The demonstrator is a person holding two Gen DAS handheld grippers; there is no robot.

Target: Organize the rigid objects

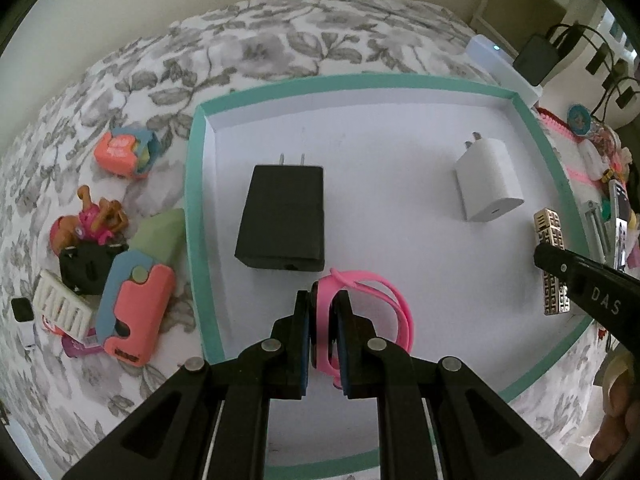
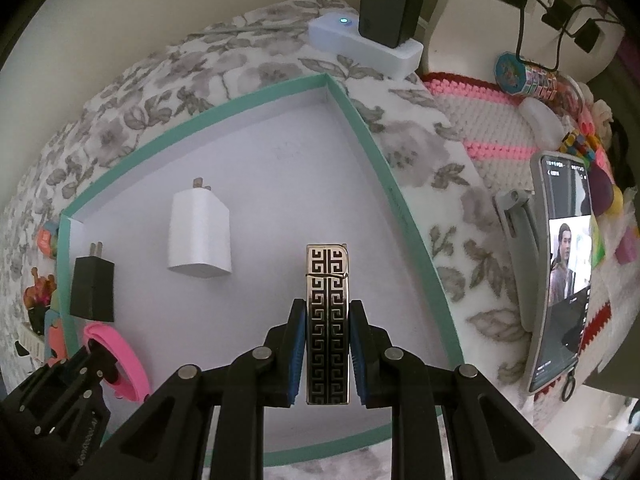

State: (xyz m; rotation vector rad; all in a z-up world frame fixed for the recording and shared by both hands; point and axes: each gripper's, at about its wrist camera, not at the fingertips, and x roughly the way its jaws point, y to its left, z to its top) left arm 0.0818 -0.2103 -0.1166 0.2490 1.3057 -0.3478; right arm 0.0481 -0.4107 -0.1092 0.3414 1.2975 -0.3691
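Note:
A shallow white tray with a teal rim (image 1: pixel 195 200) (image 2: pixel 400 200) lies on a floral cloth. In it are a black charger (image 1: pixel 282 218) (image 2: pixel 92 290) and a white charger (image 1: pixel 489 184) (image 2: pixel 200 236). My left gripper (image 1: pixel 323 300) is shut on a pink wristband (image 1: pixel 384 300) (image 2: pixel 120 360) just above the tray floor near its front. My right gripper (image 2: pixel 327 312) is shut on a silver lighter with a black key pattern (image 2: pixel 327 292) (image 1: pixel 550 232), held over the tray's right side.
Left of the tray lie coral-and-blue gadgets (image 1: pixel 136 312) (image 1: pixel 126 151), a small doll (image 1: pixel 90 220), a black plug (image 1: pixel 90 266) and a white ribbed piece (image 1: pixel 60 312). Right of it are a phone on a stand (image 2: pixel 564 272), a crocheted mat (image 2: pixel 500 128) with toys, and a white power strip (image 2: pixel 366 46).

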